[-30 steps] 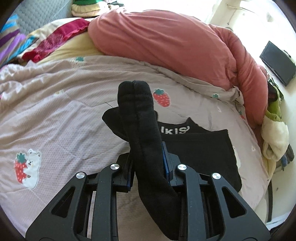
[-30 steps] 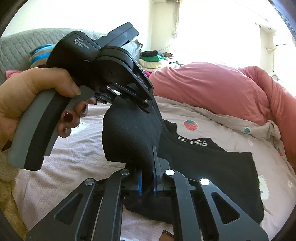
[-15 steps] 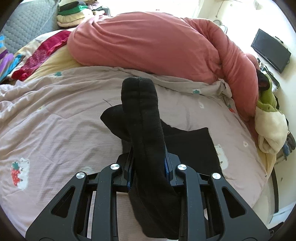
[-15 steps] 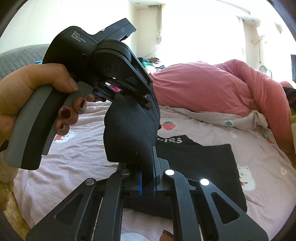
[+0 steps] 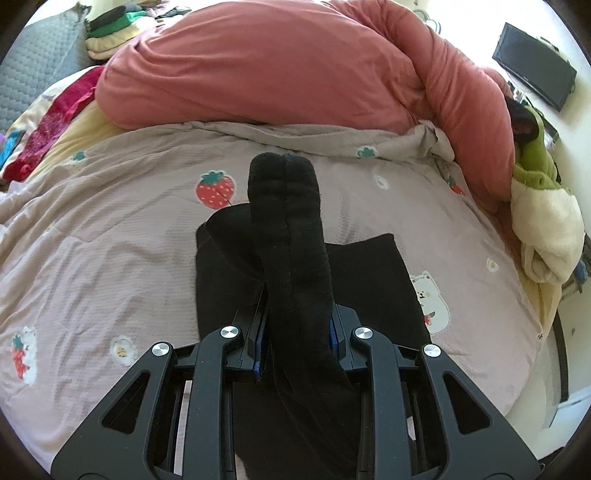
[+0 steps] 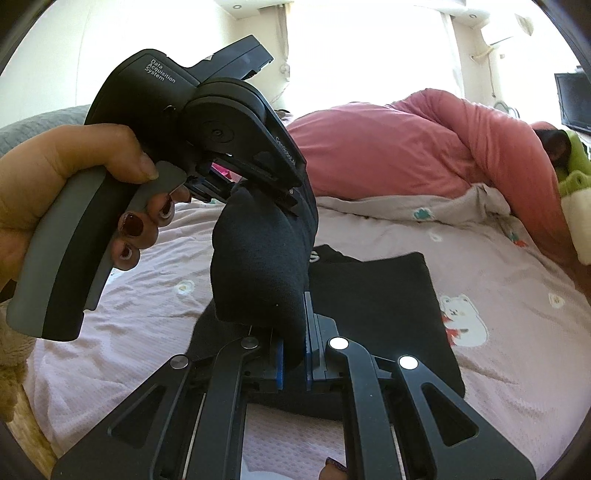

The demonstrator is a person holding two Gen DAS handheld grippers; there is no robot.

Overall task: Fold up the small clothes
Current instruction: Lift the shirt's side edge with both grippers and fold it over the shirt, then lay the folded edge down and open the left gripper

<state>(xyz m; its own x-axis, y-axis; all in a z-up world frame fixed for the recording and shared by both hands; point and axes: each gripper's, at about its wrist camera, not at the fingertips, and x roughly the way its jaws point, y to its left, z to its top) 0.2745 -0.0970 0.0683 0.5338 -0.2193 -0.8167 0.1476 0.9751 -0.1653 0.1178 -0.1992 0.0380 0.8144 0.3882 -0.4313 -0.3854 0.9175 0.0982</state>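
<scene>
A small black garment [image 5: 373,280] lies on the pale pink bedspread [image 5: 110,258], with one side lifted and folded over itself. My left gripper [image 5: 295,343] is shut on a thick fold of the black garment that sticks up between its fingers. My right gripper [image 6: 293,363] is shut on the same lifted edge of the black garment [image 6: 258,266]. In the right wrist view the left gripper [image 6: 291,199] is held by a hand just above, gripping the upper end of that fold. The rest of the garment [image 6: 380,295] lies flat below.
A bulky red duvet [image 5: 295,70] is heaped across the far side of the bed. A green and cream plush pile [image 5: 543,210] sits at the right edge. Folded clothes [image 5: 110,33] are stacked far left. A dark screen [image 5: 535,66] hangs on the right wall.
Both grippers have carried the lifted black fold further over the flat part of the garment, covering its white lettering. Both grips stay shut.
</scene>
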